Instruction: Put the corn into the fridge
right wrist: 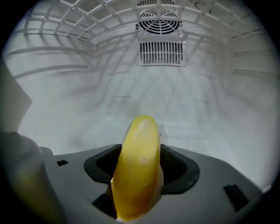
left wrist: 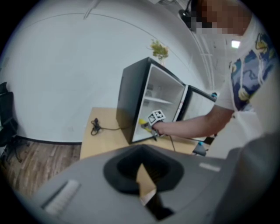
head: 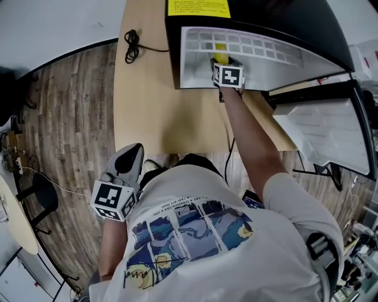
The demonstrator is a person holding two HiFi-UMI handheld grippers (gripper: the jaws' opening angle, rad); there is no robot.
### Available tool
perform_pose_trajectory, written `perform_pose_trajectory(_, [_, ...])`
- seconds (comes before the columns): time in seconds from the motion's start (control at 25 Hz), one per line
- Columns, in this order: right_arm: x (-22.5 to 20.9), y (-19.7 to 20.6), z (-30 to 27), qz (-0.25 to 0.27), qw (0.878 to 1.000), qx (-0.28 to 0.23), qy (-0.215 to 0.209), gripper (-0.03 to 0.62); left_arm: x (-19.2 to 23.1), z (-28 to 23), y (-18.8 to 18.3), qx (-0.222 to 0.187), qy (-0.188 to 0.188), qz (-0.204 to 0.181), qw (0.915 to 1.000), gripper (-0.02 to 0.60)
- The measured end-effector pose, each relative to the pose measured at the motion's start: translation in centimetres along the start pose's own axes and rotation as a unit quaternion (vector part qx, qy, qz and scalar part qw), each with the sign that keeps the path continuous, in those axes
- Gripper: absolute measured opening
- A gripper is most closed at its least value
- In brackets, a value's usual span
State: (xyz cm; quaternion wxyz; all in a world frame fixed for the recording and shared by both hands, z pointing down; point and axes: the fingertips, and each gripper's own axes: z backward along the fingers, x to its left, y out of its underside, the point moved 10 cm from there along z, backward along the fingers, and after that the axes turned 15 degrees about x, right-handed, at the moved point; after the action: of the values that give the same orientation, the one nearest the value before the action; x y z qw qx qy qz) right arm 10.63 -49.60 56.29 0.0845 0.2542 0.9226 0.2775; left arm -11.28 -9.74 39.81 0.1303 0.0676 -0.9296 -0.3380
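Right gripper view: jaws clamp the corn upright inside the fridge, with the fan grille at 12 o'clock. Head view: the right gripper is in the fridge at 12 o'clock. The left gripper is at 8 o'clock, jaws together and empty.

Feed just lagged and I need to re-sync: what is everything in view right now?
fridge: one, black outside, white inside, on the table, door open
shelf: one, white wire, upper part of fridge
corn: one, yellow, inside the fridge
table: one, light wood, under the fridge
cable: one, black, coiled on table left of fridge
label: one, yellow, fridge top
right gripper: shut on the corn, reaching into the fridge
left gripper: shut, empty, low at the person's side
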Motion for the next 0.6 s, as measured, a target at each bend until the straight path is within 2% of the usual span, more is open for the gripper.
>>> perform_pose_trajectory(0.6, [0.2,3.3,2.7,-0.001,1.000,-0.005,-0.012,0.256,0.6,0.1,-0.1,-0.001,0.030,-0.029,0.9991,0.009])
